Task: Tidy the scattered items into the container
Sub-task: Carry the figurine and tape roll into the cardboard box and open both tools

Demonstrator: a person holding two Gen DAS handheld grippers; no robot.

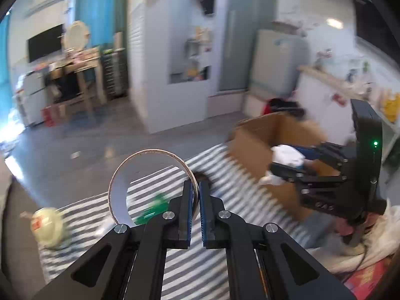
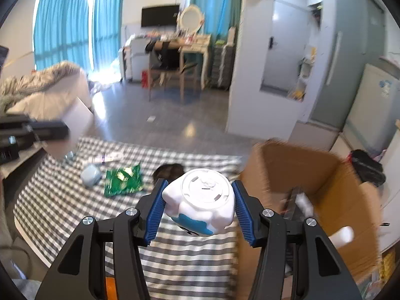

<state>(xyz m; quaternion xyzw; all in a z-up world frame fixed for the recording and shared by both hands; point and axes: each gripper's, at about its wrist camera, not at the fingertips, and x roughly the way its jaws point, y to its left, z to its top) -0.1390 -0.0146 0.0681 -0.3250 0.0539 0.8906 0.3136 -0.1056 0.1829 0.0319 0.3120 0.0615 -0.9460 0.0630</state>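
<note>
Our left claw [image 1: 196, 195] pinches a white cardboard ring [image 1: 150, 185] at lower centre; our right claw [image 2: 197, 207] grips a white-and-blue plastic tub [image 2: 200, 200] beside the brown cardboard box [image 2: 312, 175], right of frame.

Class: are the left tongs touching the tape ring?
Touching. The left wrist view shows the left tongs shut on the tape ring's wall, pads pressed against both sides.
</note>
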